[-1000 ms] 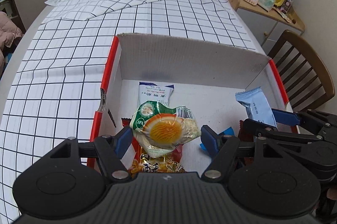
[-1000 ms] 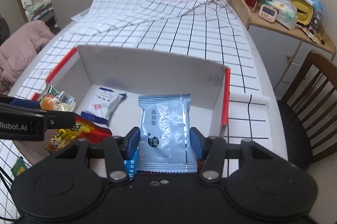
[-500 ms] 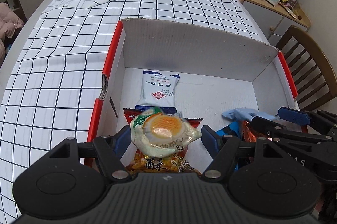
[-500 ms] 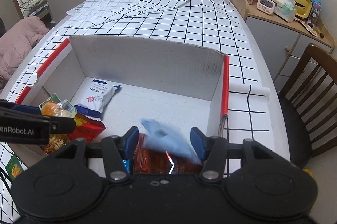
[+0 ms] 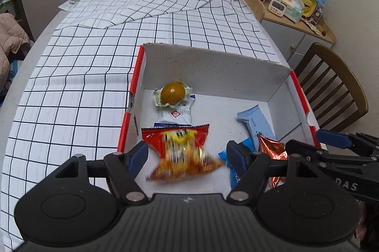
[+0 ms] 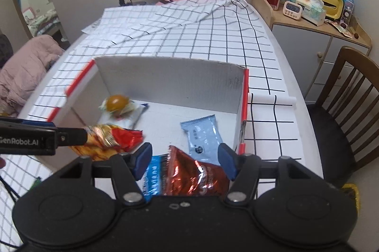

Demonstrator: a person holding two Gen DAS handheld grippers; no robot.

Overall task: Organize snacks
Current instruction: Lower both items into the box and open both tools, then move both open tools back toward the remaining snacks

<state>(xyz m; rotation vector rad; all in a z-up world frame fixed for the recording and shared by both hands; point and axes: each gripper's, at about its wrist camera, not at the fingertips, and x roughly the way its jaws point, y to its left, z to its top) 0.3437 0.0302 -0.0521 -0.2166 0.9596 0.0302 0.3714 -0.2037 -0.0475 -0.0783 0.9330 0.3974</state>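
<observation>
Tools first: the left tool [image 5: 187, 153] stands open, its blue pads clear of the blurred red-and-orange snack bag [image 5: 181, 152] that shows between them; whether the bag rests on the box floor cannot be told. The right tool [image 6: 184, 160] has just been opening and grips nothing; a crinkled copper-red foil packet [image 6: 196, 177] lies below its gap, partly over a blue packet [image 6: 151, 178]. Beyond them, inside the white cardboard box [image 5: 213, 67] with red edges, a pale blue wrapper [image 6: 202, 137] lies flat near the right wall, and a clear-wrapped brown egg [image 5: 172, 93] sits on a white packet [image 5: 176, 113] toward the far left corner. Judging from this, both drops are done. A green scrap outside the box, at the left edge of the right view, may still want collecting from the checked worktop [image 5: 71, 90].
</observation>
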